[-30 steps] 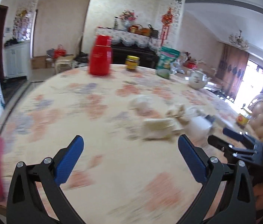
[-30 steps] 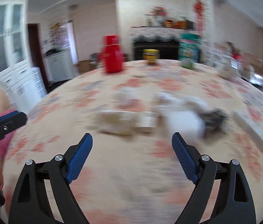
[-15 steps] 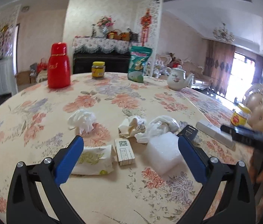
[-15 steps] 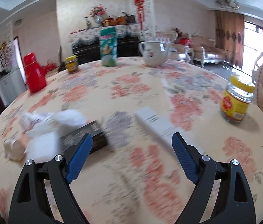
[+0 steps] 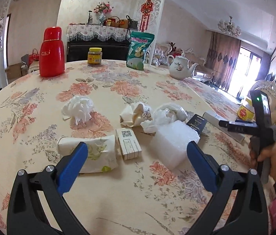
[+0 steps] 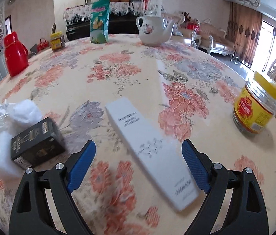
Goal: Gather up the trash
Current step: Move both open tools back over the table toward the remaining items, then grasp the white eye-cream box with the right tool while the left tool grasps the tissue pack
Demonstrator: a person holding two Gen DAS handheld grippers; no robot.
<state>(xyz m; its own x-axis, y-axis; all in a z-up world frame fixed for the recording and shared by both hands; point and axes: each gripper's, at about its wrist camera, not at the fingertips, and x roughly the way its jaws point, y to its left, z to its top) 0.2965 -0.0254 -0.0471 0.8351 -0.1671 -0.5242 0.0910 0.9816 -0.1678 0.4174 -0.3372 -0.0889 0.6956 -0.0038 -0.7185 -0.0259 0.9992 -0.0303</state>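
Since the earlier frames both cameras swung right across the tabletop; blur cleared. Left gripper hung wide open, holding nothing, over the near-edge trash: tissue pack, small box, foam block. Right gripper was opening a little wider, the long white box between its fingers, untouched. Its long axis ran from the near edge up-left toward the middle. Step, as judged: approach. Next: lower and close across its narrow width.
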